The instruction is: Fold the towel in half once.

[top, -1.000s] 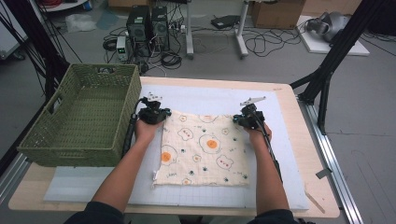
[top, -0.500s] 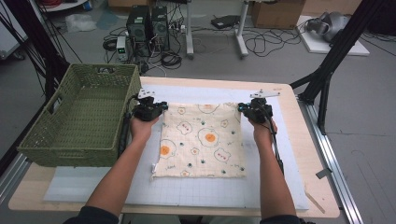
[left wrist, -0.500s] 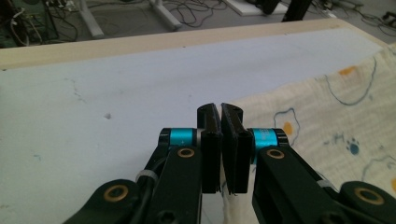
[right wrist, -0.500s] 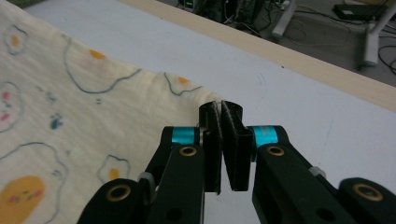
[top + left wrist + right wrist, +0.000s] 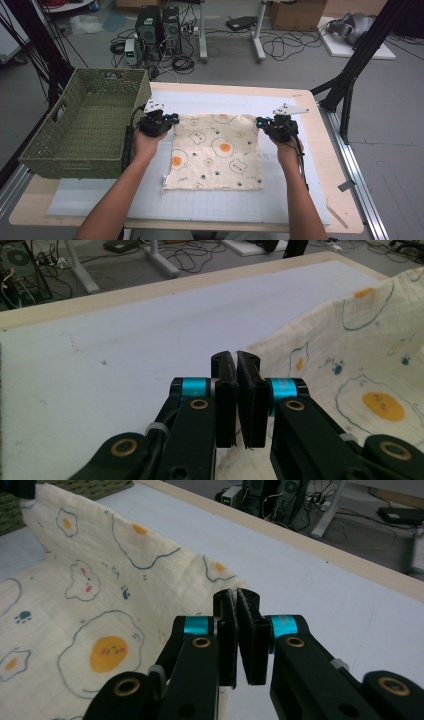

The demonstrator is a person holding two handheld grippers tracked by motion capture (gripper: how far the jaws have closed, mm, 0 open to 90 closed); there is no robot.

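Note:
A cream cloth (image 5: 215,155) printed with fried eggs lies on the white mat, its far edge raised and stretched between my two grippers. My left gripper (image 5: 171,120) is shut on the far left corner, beside the basket. In the left gripper view the cloth (image 5: 360,355) runs off to the right from the shut jaws of the left gripper (image 5: 235,356). My right gripper (image 5: 260,122) is shut on the far right corner. In the right gripper view the cloth (image 5: 90,610) hangs away to the left from the right gripper (image 5: 236,594).
A green woven basket (image 5: 75,167) stands at the table's left, close to my left hand. The white gridded mat (image 5: 215,205) covers most of the wooden table (image 5: 340,200). Beyond the far edge are cables, computer cases and table legs on the floor.
Both hands have moved toward the far side and upward, a little farther apart. The cloth's far edge has lifted and drawn taut, and the cloth has slid away from me.

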